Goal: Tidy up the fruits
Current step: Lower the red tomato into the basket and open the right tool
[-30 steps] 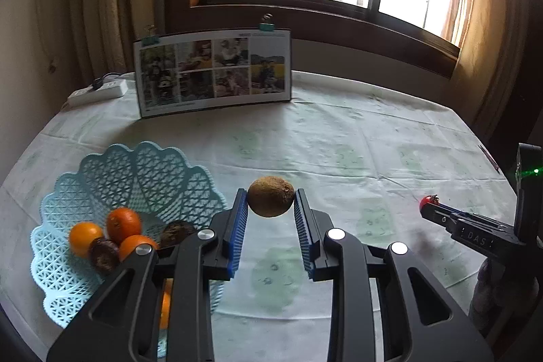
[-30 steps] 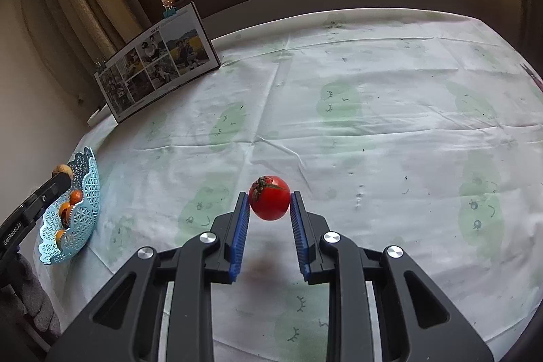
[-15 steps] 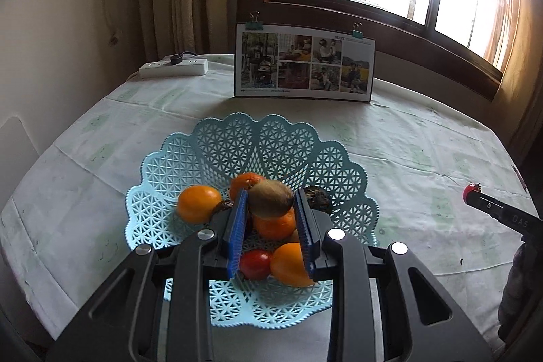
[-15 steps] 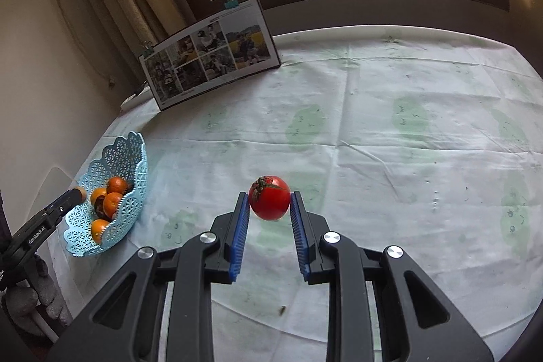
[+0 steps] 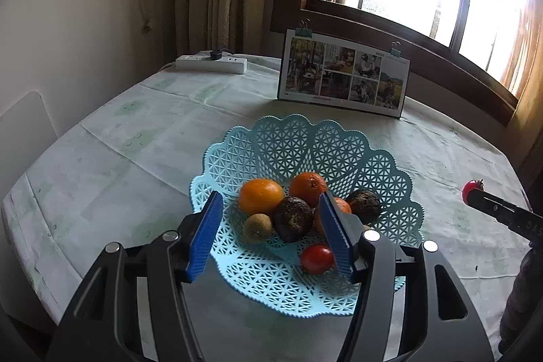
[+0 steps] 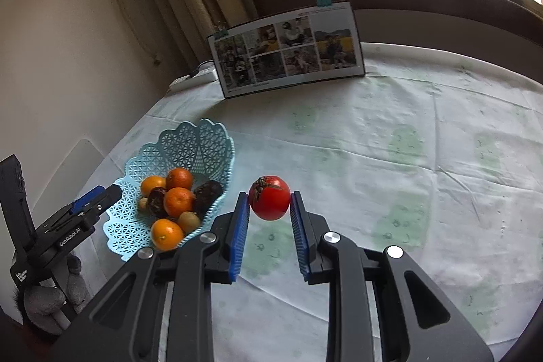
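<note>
A light-blue lattice basket (image 5: 281, 131) holds oranges (image 5: 260, 195), two dark fruits (image 5: 292, 218), a small red tomato (image 5: 316, 258) and a brown kiwi (image 5: 257, 228). My left gripper (image 5: 269, 197) hovers open just above the basket's near side, with nothing between its blue pads. The kiwi lies loose below it. In the right wrist view, my right gripper (image 6: 269, 197) is shut on a red tomato (image 6: 269, 204), held above the cloth just right of the basket (image 6: 200, 138). That view also shows the left gripper (image 6: 101, 195) at the basket's left.
A photo board (image 5: 342, 73) stands clipped upright behind the basket. A white power strip (image 5: 210, 64) lies at the table's back left near the curtain. The tablecloth (image 6: 407, 158) spreads pale and patterned to the right. A window runs behind.
My left gripper opened and let the kiwi go; it now lies in the basket. My right gripper carried the tomato left, closer to the basket.
</note>
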The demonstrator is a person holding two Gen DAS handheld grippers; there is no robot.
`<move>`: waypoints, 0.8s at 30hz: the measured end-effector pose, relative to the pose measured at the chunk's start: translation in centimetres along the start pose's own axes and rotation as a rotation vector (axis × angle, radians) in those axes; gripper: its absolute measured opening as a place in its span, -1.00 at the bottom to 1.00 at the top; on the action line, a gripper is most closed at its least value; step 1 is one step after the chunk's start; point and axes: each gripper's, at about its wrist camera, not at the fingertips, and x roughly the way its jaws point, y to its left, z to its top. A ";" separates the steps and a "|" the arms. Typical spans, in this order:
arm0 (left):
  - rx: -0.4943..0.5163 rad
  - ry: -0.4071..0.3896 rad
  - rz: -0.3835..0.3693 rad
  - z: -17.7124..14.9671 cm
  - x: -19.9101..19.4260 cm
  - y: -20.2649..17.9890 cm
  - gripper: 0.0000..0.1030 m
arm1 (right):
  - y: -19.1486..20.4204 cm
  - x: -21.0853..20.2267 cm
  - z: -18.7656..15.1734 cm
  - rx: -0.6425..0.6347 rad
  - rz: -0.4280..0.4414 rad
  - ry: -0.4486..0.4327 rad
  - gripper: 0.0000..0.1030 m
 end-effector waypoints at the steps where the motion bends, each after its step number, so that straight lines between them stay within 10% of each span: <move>1: -0.002 -0.003 0.008 -0.1 0.0 0.3 0.27 | 0.8 0.3 0.1 -0.014 0.009 0.004 -0.51; 24: -0.012 -0.035 0.060 -0.8 -0.7 3.1 0.83 | 6.5 4.6 0.3 -0.095 0.040 0.076 -0.47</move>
